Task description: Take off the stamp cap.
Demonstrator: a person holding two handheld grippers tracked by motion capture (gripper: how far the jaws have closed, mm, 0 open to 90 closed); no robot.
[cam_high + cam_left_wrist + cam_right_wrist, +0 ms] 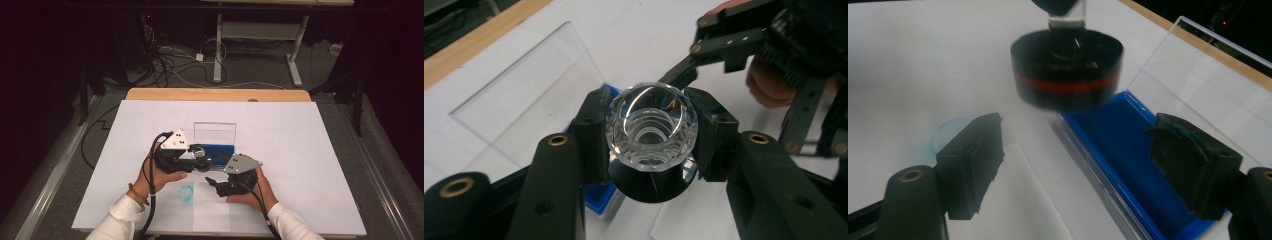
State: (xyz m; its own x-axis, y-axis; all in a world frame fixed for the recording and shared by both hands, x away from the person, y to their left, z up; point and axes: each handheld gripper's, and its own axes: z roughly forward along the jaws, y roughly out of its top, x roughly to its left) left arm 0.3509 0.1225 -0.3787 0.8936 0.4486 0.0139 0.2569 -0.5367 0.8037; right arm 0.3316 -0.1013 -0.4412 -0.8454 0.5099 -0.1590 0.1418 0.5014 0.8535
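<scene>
A stamp with a clear faceted knob and a round black base with a red band hangs above the paper. My left gripper is shut on the knob, seen from above as left gripper. Under and behind it lies a blue ink pad in a clear case whose lid stands up. My right gripper is open, with nothing between its pads. It points at the stamp's base from the near right, right gripper.
A round blue print marks the white paper near the front, left of a smaller white sheet. The wooden table edge runs along the far side. Beyond it are cables and desk legs on the floor.
</scene>
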